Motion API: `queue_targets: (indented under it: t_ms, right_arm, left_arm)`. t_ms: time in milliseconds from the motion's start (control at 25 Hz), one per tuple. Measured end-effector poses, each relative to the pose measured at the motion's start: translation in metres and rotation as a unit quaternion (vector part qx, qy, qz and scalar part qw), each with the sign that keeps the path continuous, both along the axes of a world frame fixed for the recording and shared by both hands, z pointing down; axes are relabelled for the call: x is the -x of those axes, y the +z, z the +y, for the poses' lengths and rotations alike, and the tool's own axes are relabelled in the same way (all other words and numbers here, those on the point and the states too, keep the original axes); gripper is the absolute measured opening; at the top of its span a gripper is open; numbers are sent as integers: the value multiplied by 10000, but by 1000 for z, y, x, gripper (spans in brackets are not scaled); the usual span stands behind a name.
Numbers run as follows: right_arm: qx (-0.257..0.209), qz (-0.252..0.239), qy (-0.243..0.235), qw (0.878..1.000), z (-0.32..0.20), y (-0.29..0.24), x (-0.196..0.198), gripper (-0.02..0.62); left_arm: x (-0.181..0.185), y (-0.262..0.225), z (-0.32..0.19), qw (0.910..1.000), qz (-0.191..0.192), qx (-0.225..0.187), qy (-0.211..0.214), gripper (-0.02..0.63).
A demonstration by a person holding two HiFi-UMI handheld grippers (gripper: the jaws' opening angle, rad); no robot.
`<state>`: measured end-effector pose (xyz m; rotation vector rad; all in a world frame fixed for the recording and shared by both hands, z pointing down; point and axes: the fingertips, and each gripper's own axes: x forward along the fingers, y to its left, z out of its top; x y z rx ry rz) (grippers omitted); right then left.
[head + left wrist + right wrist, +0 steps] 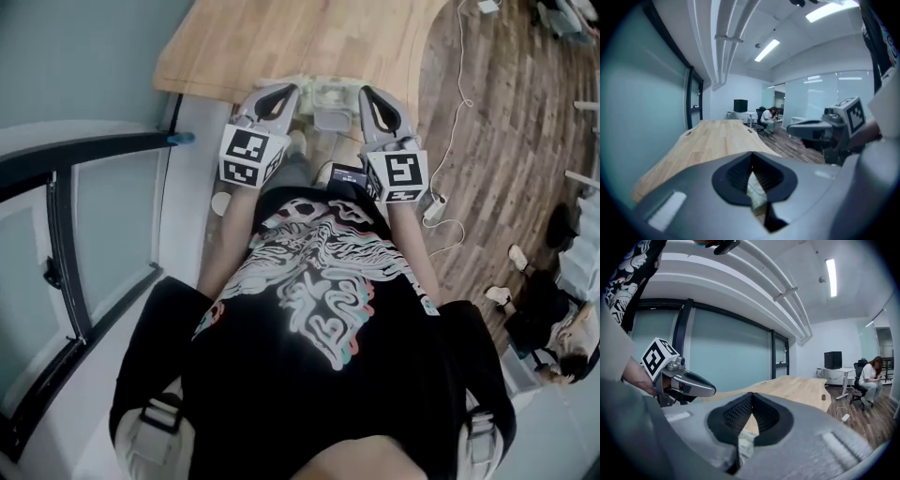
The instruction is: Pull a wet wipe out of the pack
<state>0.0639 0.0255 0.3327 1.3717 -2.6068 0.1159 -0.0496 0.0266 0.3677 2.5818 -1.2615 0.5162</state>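
The task looks barely begun. The wet wipe pack (322, 92) lies on the desk (281, 37) near its front edge, between the two tools, and no wipe shows drawn out of it. The left tool (751, 153) has its jaws pressed together on nothing (the pale pack only shows through the gap beneath them). The right tool (751, 393) is likewise closed and empty. Both appear held above the pack, apart from it. Opening a tool, reaching the pack and nipping a wipe are all yet to do.

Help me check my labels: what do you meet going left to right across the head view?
Black window frame → left gripper → wet wipe pack → right gripper → white cable on the wooden floor.
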Motion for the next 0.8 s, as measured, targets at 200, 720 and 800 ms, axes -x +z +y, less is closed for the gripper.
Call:
queue_targets:
  t_ms: [200,720,800]
  right_arm:
    - [-131,-112,-122,9998,1,-13,5,-2]
    - [-272,-80,-240,9993,-8,-18,15,-2]
    - [-260,-85,-262,9993,-7,-18,16,-2]
  left_arm:
    - [9,-25,-3,9989,17,-330,-340,-11]
    - [1,-34,0,9971,2,-633,-414,-11]
    - [2,-36,0,9969,-63,-666,-406,-11]
